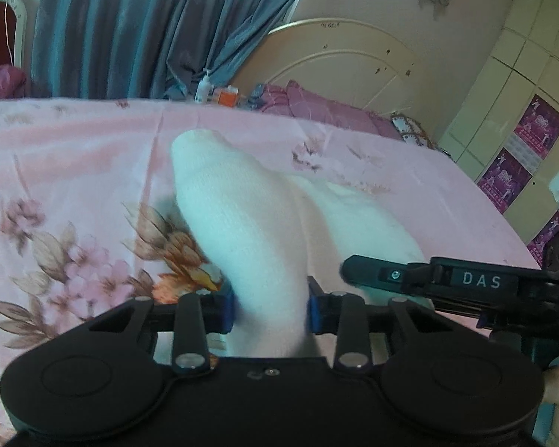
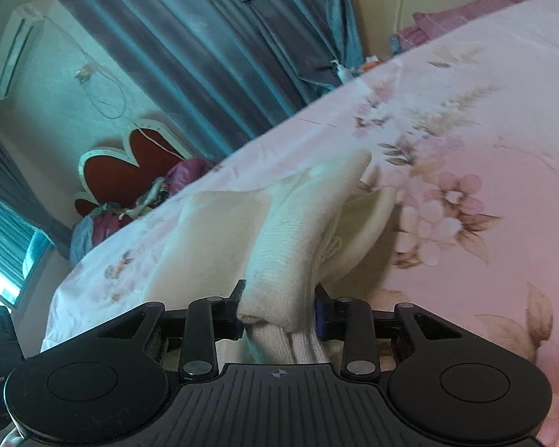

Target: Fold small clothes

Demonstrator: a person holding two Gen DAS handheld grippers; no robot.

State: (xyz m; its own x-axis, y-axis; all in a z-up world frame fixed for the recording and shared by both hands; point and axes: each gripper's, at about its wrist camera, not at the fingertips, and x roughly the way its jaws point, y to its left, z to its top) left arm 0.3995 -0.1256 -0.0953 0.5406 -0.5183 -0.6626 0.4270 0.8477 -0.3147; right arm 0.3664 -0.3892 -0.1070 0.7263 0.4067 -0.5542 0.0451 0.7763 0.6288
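Observation:
A white knitted sock [image 1: 238, 216] lies over the pink floral bedsheet [image 1: 74, 156]. My left gripper [image 1: 270, 311] is shut on one end of it, and the sock rises up and away from the jaws. My right gripper [image 2: 279, 311] is shut on the ribbed cuff end of the white sock [image 2: 290, 231]; more white fabric [image 2: 205, 231] is spread on the sheet to its left. The right gripper [image 1: 357, 266] also shows from the side in the left wrist view, with its fingertip against the white fabric.
The bed has a cream headboard [image 1: 339, 59] with pink pillows [image 1: 316, 104] at the far end. Grey-blue curtains [image 1: 138, 26] hang behind the bed. A wardrobe with pink posters [image 1: 521, 141] stands at the right. A red heart-shaped chair [image 2: 130, 160] is beyond the bed's edge.

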